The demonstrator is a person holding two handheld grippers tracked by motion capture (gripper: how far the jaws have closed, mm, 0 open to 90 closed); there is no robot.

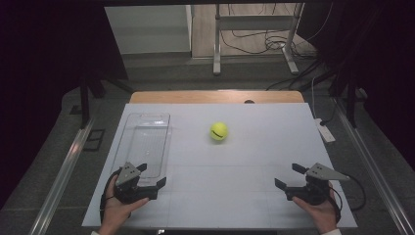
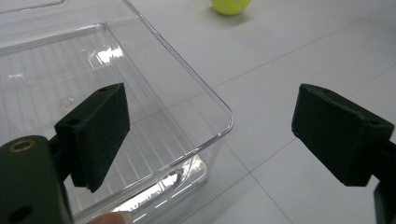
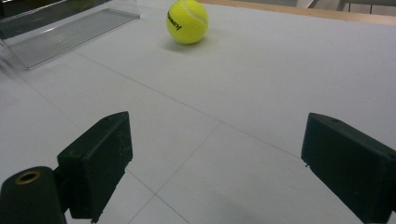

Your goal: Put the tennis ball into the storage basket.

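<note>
A yellow tennis ball (image 1: 219, 131) (image 2: 230, 5) (image 3: 187, 21) rests on the white table top (image 1: 254, 161), a little behind the middle. An empty clear plastic tray (image 1: 169, 142) (image 2: 224, 112) (image 3: 70, 32) lies at the left. My left gripper (image 1: 152, 175) (image 2: 212, 109) sits at the front left, held in a hand, open, with the tray's near corner between and below its jaws, untouched. At the front right my right gripper (image 1: 286, 175) (image 3: 215, 140) is open too, with nothing between its jaws, and it points toward the ball.
A wooden table edge (image 1: 215, 96) shows behind the white top. A white power strip (image 1: 324, 130) lies beside the table's right edge. Metal stand legs (image 1: 216, 49) and cables are on the floor beyond. Bare table lies between the two grippers.
</note>
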